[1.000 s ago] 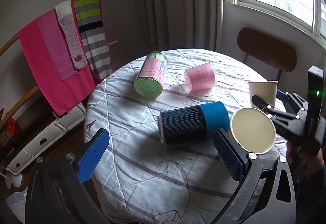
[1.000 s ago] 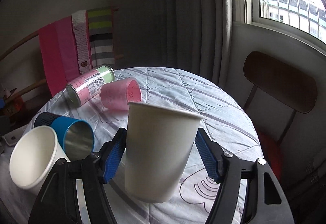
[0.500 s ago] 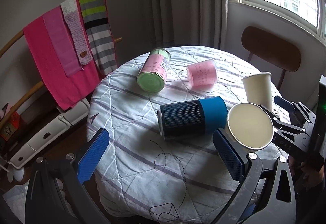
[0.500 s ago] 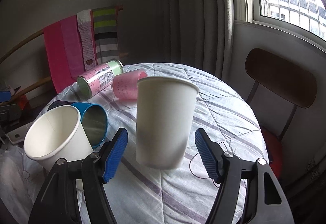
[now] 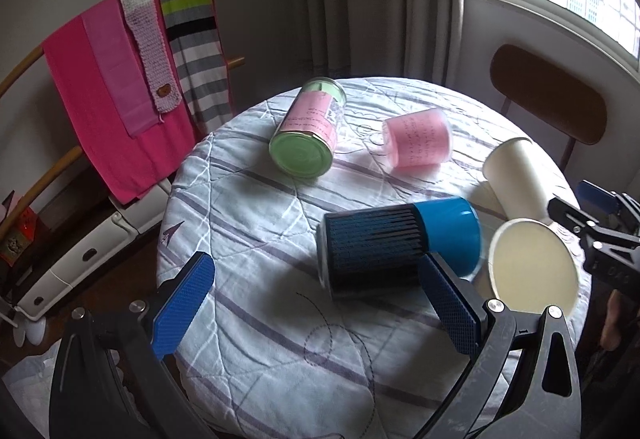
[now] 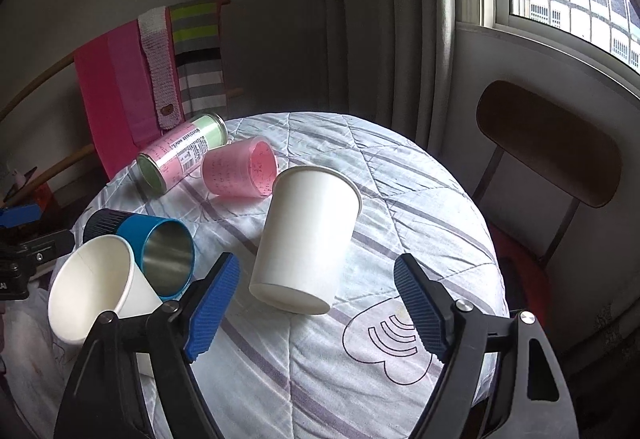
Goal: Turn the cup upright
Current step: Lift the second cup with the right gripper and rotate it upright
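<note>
A white paper cup (image 6: 308,235) stands mouth-up on the quilted round table (image 6: 420,207), leaning in the fisheye view; it also shows in the left wrist view (image 5: 516,175). My right gripper (image 6: 318,311) is open, its blue pads apart and clear of the cup, just behind it. A second white paper cup (image 6: 96,287) lies on its side; it also shows in the left wrist view (image 5: 532,265). A blue metal cup (image 5: 400,239) lies on its side. My left gripper (image 5: 316,303) is open and empty above the table's near edge.
A pink plastic cup (image 5: 418,143) and a green-and-pink can (image 5: 308,133) lie on their sides at the back of the table. A wooden chair (image 6: 548,151) stands to the right under the window. A rack with pink and striped cloths (image 5: 120,79) stands to the left.
My right gripper has opened and drawn back from the white paper cup, which now stands free on the table. My left gripper has risen and pulled back a little.
</note>
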A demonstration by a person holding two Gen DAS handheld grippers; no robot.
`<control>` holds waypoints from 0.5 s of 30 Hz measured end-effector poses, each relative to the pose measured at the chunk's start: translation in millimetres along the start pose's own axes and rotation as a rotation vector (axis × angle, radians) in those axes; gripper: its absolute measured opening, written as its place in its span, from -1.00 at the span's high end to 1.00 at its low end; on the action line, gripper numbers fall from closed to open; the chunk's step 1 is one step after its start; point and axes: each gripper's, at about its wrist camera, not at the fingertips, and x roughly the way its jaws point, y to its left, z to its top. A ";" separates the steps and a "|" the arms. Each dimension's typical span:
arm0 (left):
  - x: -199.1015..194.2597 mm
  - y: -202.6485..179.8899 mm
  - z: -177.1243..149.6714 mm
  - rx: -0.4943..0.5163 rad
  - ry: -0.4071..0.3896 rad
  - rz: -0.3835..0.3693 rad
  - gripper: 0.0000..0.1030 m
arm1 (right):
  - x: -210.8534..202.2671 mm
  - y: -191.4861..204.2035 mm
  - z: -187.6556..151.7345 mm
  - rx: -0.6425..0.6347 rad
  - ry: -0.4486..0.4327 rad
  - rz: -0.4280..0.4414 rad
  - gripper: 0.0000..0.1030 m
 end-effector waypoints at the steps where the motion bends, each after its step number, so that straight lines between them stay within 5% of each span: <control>1: 3.3 1.0 1.7 -0.001 0.004 0.005 -1.00 | 1.7 -1.7 3.3 0.013 0.014 0.008 -0.57; 13: 24.1 15.1 9.2 -0.014 0.031 0.000 -1.00 | 95.2 -29.5 57.7 0.148 0.527 0.183 -0.57; 15: 22.9 15.6 9.4 -0.013 0.029 0.000 -1.00 | 116.0 -31.9 53.5 0.189 0.628 0.243 -0.37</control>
